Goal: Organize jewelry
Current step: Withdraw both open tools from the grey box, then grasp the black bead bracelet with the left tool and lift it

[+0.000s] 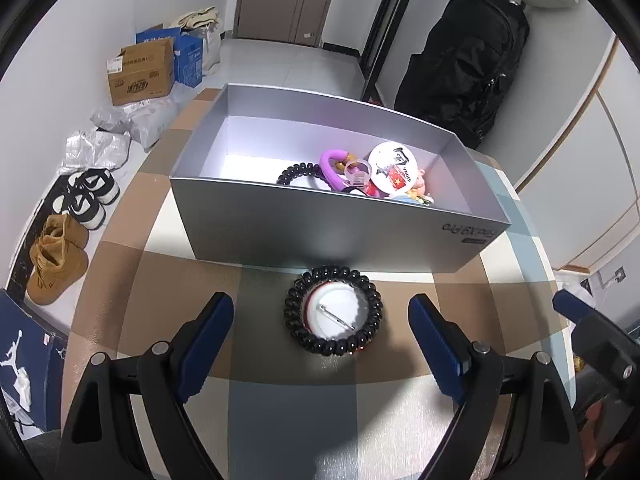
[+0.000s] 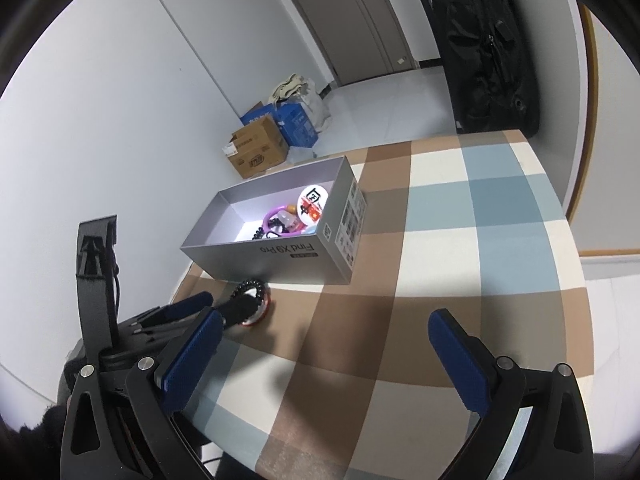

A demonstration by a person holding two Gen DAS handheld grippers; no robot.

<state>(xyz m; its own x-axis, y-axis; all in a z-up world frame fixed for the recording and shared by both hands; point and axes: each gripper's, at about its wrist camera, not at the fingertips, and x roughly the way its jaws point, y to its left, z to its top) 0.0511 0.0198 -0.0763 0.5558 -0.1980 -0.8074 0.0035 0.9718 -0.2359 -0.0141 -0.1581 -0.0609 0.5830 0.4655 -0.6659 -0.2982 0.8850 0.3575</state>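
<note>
A black spiral hair tie (image 1: 333, 311) lies on the checked tablecloth around a white pin badge (image 1: 332, 311) turned pin-side up, just in front of the silver box (image 1: 332, 232). My left gripper (image 1: 320, 312) is open, its blue pads on either side of the tie and clear of it. Inside the box lie another black spiral tie (image 1: 298, 172), a purple ring (image 1: 332, 166), a round printed badge (image 1: 394, 170) and small charms. In the right wrist view my right gripper (image 2: 324, 336) stands open over bare cloth, with the left gripper (image 2: 224, 304) at the tie (image 2: 252, 292) to its left.
The table (image 2: 500, 208) ends close behind the box (image 2: 280, 256). On the floor to the left are shoes (image 1: 76, 216), cardboard boxes (image 1: 140, 74) and plastic bags. A black bag (image 1: 468, 64) hangs at the back right. A door stands beyond.
</note>
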